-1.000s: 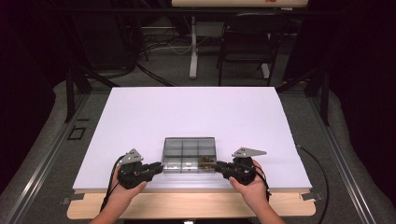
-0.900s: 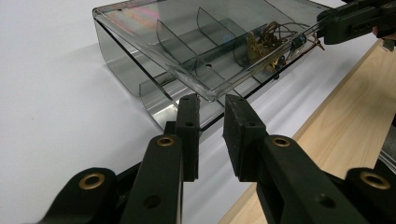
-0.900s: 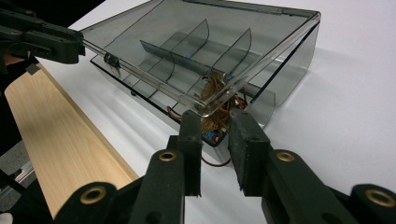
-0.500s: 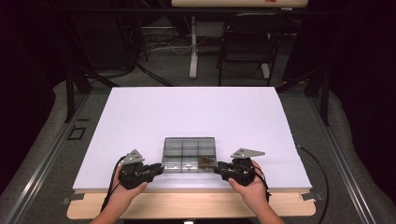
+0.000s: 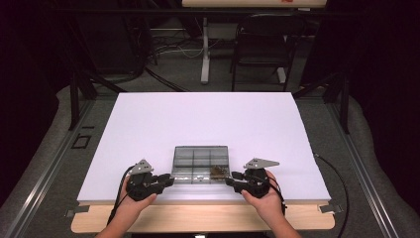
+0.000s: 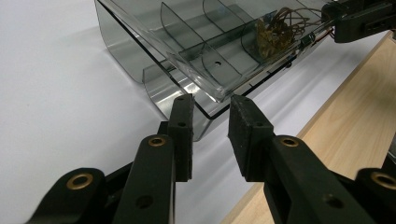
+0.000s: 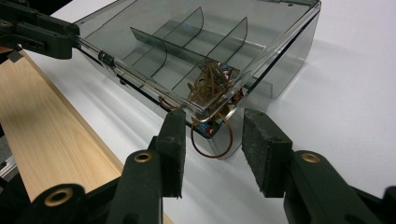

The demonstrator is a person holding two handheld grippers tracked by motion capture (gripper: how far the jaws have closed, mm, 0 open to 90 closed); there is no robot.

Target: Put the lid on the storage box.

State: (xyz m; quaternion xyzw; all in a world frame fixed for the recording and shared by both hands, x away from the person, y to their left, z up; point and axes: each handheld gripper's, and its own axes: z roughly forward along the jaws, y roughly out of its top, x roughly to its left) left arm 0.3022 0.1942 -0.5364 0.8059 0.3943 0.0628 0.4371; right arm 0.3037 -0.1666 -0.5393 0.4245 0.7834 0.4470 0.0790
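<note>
A smoky clear compartment box [image 5: 200, 159] lies near the table's front edge, with a tangle of rubber bands [image 5: 217, 171] in its near right cell. My left gripper [image 5: 168, 181] sits at the box's near left corner [image 6: 212, 100]. Its jaws have just been opening and stand apart, the pads [image 6: 184, 121] off the plastic. My right gripper [image 5: 230, 179] sits at the near right corner [image 7: 201, 109], where one band loop [image 7: 212, 140] hangs out. Its jaws have also just been opening, and nothing is pressed between them.
The white table top [image 5: 208, 119] stretches away behind the box. A light wooden strip [image 5: 198, 218] runs along the front edge under both hands. A dark chair [image 5: 262, 44] and a table leg [image 5: 204, 54] stand beyond the far edge.
Both grippers' jaws have spread wider at the box's near corners, letting go of it. The hands and the box have stayed in place.
</note>
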